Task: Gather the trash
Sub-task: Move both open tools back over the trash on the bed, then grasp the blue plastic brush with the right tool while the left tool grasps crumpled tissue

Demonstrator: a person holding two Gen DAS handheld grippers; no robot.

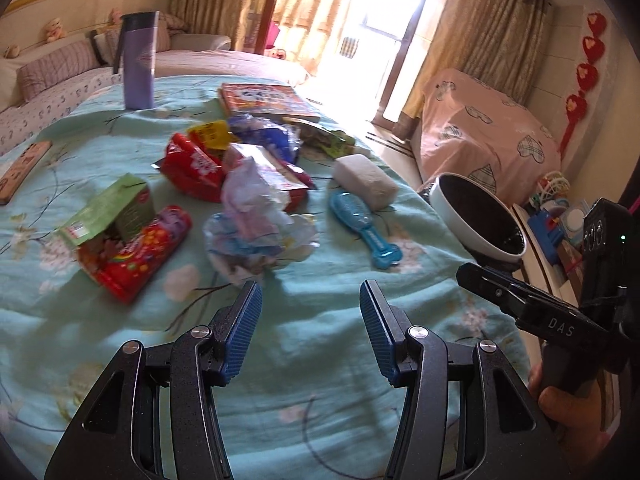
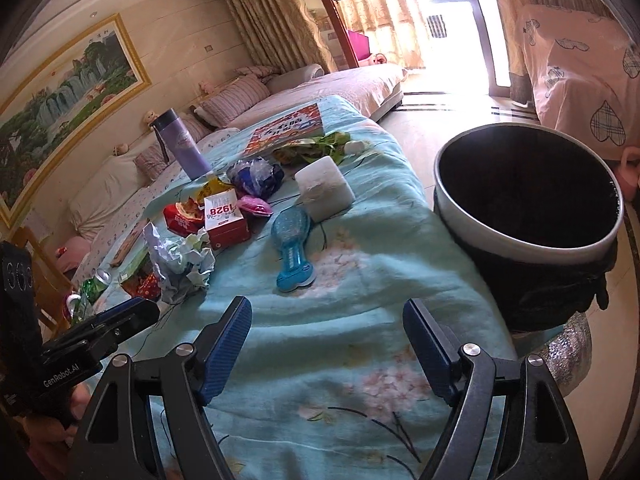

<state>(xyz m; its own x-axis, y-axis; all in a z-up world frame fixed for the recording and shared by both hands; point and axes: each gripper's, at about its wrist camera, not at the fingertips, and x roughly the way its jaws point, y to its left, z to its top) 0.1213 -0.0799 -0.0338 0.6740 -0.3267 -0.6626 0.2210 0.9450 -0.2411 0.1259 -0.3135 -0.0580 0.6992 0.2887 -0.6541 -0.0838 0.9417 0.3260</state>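
Both the left gripper [image 1: 310, 304] and right gripper [image 2: 326, 326] gape empty; best to take the crumpled paper [image 1: 256, 216] mid-bench first, pinching its bulk; the bin [image 2: 528, 196] waits at the bench's right edge.

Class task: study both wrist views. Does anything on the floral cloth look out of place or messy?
Yes. Crumpled white paper, torn red snack wrappers and an opened green carton lie strewn over the turquoise floral cloth, while the black-lined white bin beside it looks empty.
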